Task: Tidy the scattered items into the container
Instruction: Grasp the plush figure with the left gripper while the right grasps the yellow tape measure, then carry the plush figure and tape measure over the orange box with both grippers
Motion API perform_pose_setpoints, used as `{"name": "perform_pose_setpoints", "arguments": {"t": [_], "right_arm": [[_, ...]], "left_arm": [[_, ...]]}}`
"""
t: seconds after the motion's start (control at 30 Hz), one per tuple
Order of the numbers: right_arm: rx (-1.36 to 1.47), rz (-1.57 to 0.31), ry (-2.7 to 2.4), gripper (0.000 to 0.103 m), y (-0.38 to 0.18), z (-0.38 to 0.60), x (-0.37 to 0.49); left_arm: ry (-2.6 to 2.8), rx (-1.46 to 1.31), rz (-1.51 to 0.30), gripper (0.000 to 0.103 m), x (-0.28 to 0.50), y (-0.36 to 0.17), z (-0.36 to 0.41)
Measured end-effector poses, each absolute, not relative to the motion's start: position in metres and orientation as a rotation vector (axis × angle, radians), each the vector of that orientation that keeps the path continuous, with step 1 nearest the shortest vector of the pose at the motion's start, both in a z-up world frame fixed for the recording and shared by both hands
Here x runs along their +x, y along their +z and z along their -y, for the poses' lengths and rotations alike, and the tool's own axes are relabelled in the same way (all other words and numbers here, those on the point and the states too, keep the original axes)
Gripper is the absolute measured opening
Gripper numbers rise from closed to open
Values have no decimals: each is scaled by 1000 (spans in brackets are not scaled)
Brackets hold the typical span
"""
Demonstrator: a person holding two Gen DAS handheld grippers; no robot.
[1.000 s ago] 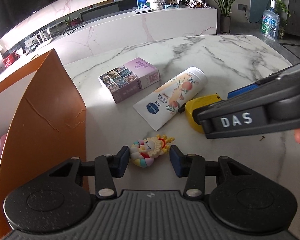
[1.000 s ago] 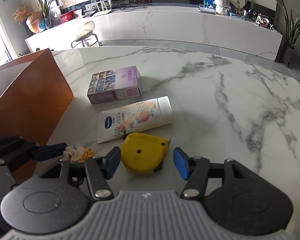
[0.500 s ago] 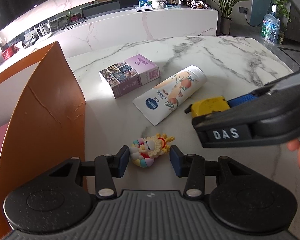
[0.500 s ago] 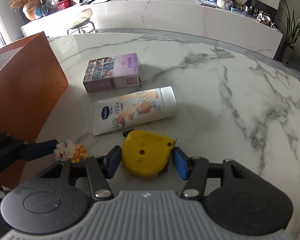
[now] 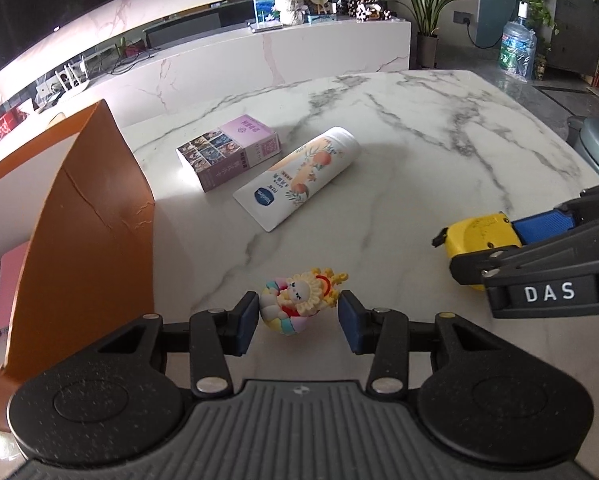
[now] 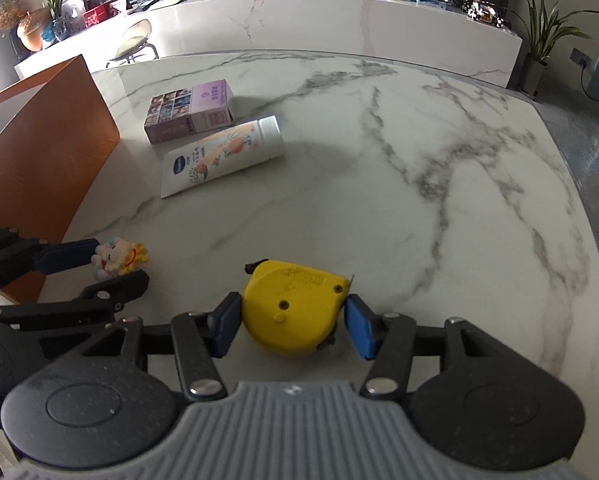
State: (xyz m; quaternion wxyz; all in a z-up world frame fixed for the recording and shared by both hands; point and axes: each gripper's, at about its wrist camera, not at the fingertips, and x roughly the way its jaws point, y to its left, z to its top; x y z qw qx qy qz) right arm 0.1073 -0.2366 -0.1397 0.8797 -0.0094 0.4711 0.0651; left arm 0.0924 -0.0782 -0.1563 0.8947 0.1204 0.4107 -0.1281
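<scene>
My left gripper (image 5: 298,322) is shut on a small colourful doll figure (image 5: 299,301), which also shows in the right wrist view (image 6: 117,259). My right gripper (image 6: 292,325) is shut on a yellow tape measure (image 6: 293,306), held above the marble table; it also shows in the left wrist view (image 5: 481,236). An orange container (image 5: 87,220) stands at the left, with its wall in the right wrist view (image 6: 39,160). A purple card box (image 5: 229,156) and a white lotion tube (image 5: 299,178) lie on the table.
The marble table (image 6: 419,184) stretches ahead and to the right. A pink book (image 5: 9,280) lies inside the container. A white counter (image 6: 339,16) with decor stands behind the table.
Both grippers have lifted and pulled back from the box and tube. The right gripper closed on the tape measure and carried it off to the right. The doll stays between the left fingers.
</scene>
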Motion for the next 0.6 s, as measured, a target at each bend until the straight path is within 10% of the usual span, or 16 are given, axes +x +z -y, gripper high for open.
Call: {"name": "perform_pose_setpoints", "arguments": {"t": [0.6], "right_arm": [[65,-831,211,59,-61,231,33]], "left_arm": [[-224,222,-727,50,25,-70,62]]}}
